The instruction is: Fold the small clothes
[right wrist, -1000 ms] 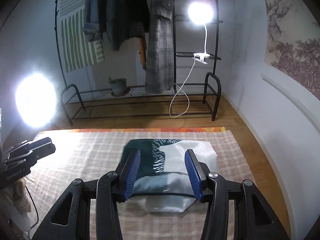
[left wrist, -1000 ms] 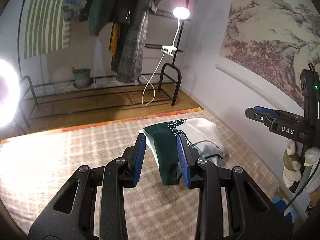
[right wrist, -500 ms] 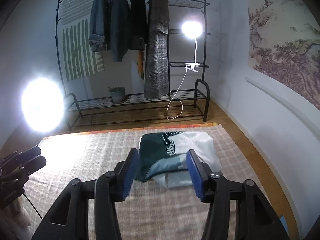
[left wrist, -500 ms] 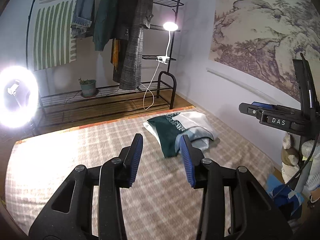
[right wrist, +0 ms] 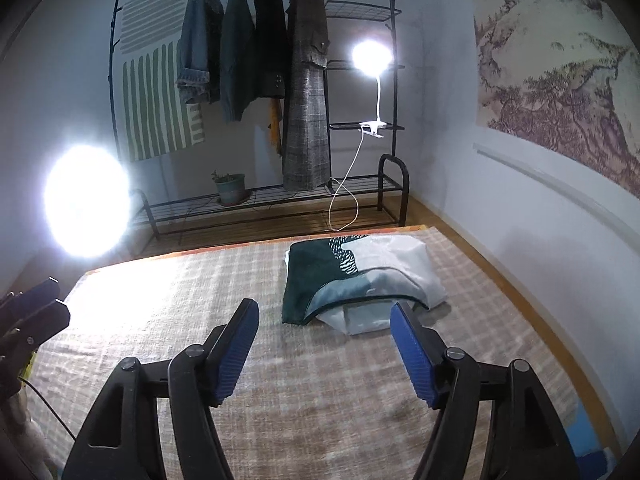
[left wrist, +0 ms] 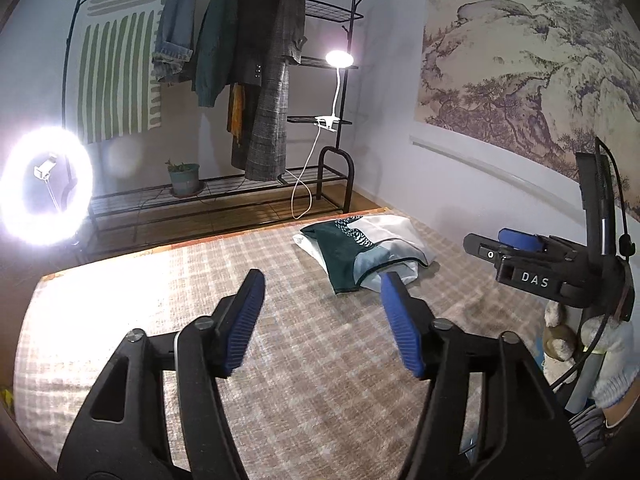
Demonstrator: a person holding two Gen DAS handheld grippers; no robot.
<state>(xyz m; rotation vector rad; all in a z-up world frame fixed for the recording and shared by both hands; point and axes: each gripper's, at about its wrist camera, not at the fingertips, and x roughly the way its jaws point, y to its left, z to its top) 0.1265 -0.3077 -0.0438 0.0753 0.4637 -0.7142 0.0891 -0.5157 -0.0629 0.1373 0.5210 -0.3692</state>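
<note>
folded garment (right wrist: pixel 356 280) | beyond right claw (right wrist: pixel 325 342) (spread, empty)

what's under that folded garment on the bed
The garment lies on the plaid bedcover. Its white under-layer pokes out beneath the dark green top fold. Anything else beneath it is covered. Both grippers are open, clear of it.
</note>
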